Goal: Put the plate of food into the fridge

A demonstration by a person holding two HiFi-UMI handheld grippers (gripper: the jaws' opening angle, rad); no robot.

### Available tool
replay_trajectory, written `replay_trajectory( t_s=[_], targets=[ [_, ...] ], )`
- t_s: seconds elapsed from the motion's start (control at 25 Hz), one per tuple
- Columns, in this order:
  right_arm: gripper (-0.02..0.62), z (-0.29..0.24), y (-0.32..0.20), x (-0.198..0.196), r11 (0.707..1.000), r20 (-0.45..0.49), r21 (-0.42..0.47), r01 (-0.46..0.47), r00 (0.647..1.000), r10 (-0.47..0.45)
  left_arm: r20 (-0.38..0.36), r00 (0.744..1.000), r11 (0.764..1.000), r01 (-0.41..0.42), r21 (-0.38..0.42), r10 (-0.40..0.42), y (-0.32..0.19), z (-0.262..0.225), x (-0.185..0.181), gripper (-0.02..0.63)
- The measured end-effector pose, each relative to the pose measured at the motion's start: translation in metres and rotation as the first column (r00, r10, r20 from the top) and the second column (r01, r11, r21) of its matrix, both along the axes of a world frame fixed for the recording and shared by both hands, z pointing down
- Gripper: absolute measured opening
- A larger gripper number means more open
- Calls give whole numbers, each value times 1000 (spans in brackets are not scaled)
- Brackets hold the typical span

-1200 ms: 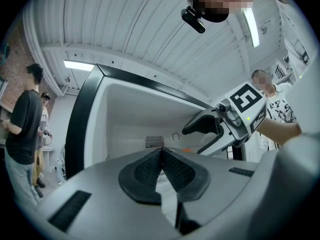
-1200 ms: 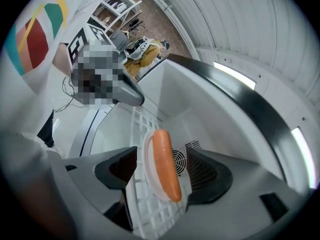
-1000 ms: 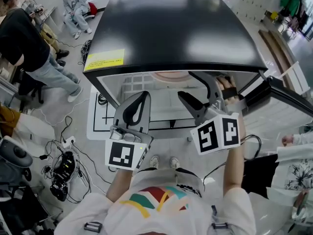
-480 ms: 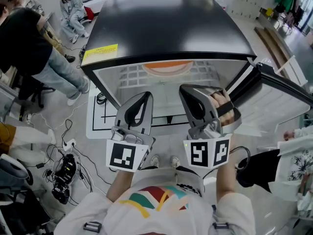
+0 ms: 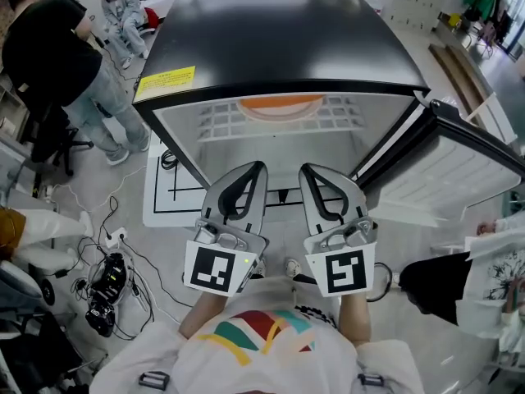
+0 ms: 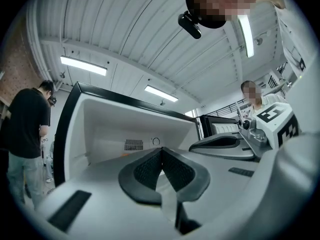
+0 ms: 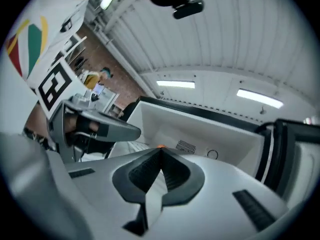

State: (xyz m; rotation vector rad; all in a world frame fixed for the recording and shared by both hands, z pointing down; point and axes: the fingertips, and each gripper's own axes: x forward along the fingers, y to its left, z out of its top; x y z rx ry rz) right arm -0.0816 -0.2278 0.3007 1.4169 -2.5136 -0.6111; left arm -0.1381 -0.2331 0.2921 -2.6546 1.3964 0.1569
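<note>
The plate of food, white with an orange rim, lies on the wire shelf inside the open fridge; the fridge's black top hides its far half. Only a sliver of its orange rim shows in the right gripper view, just past the jaw tips. My left gripper and right gripper hang side by side in front of the fridge opening, outside it and apart from the plate. Both are shut with nothing between the jaws, as the left gripper and the right gripper also show in their own views.
The fridge door stands swung open at the right. Two people are at the far left beside a chair. Cables and a power strip lie on the floor at the left. A seated person's clothes show at the right edge.
My right gripper has drawn back out of the fridge, shut its jaws and come in beside the left one. The plate stays on the shelf. The left gripper has barely moved.
</note>
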Motion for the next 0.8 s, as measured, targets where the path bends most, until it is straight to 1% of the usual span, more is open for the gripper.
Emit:
replay_trajectory(
  t_s=[0.04, 0.08, 0.12, 0.16, 0.24, 0.36, 0.48, 0.6, 0.72, 0.8],
  targets=[
    [0, -3, 2, 1, 1000, 97, -6, -2, 995, 3, -4, 1000, 1000, 1, -3, -1, 1, 1, 0, 6],
    [0, -6, 4, 1, 1000, 183, -10, -4, 983, 5, -7, 1000, 1000, 2, -7, -2, 1, 2, -1, 6],
    [0, -7, 6, 2, 1000, 242, -13, -2, 970, 5, -12, 1000, 1000, 3, -10, -3, 1, 3, -1, 6],
    [0, -6, 7, 2, 1000, 276, -18, 3, 961, 2, -18, 1000, 1000, 3, -13, -3, 1, 4, -1, 6],
    [0, -2, 10, 4, 999, 304, -31, 24, 953, -13, -35, 999, 1000, 11, -14, -11, 0, 5, -4, 6],
    [0, 4, 10, 11, 998, 338, -50, 34, 941, -15, -48, 998, 999, 47, -2, -48, -2, 5, -12, 6],
    [0, 12, 9, 27, 999, 360, -50, -12, 933, 29, -45, 996, 997, 74, 5, -73, -4, 7, -16, 6],
    [0, 19, 6, 41, 996, 396, -66, -67, 914, 88, -41, 996, 997, 82, 0, -82, -7, 10, -17, 6],
    [0, 21, 1, 47, 994, 426, -87, -72, 899, 102, -38, 996, 996, 85, -1, -85, -10, 11, -16, 6],
    [0, 21, -2, 46, 994, 422, -86, -67, 901, 98, -35, 996, 996, 84, -2, -84, -11, 11, -13, 6]
  ],
)
